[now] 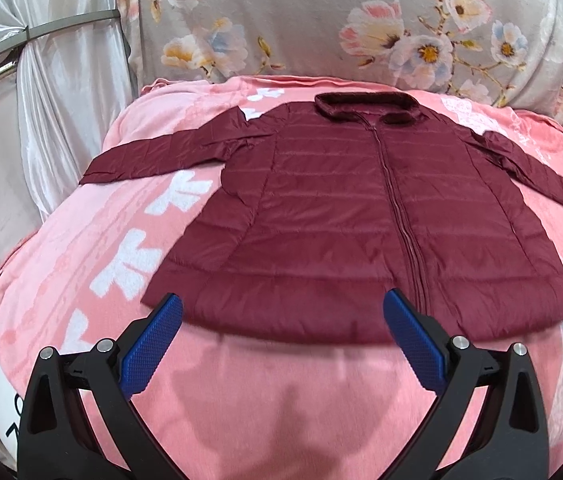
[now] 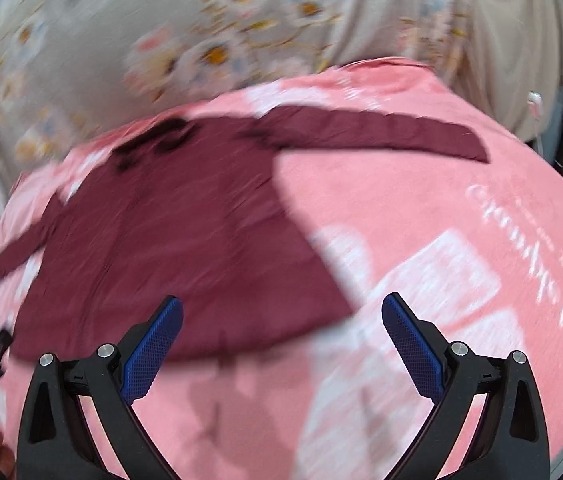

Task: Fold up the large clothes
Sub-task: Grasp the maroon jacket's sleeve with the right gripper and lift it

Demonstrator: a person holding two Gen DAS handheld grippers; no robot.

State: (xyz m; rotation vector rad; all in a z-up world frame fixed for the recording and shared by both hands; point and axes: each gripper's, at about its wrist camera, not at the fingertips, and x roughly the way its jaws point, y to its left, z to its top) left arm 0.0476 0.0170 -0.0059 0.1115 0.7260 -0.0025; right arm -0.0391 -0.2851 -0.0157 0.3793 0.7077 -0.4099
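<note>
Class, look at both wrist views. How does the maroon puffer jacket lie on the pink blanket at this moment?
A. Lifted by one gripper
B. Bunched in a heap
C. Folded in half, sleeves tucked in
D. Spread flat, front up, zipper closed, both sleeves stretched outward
D: the maroon puffer jacket lies flat on the pink blanket with its zipper closed and sleeves out; the left gripper and right gripper are open and hold nothing.

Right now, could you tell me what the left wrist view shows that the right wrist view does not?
Only the left wrist view shows the jacket's zipper and collar sharply. Only the right wrist view, blurred, shows white lettering on the pink blanket. Both show the maroon jacket spread flat and an open gripper holding nothing.
</note>
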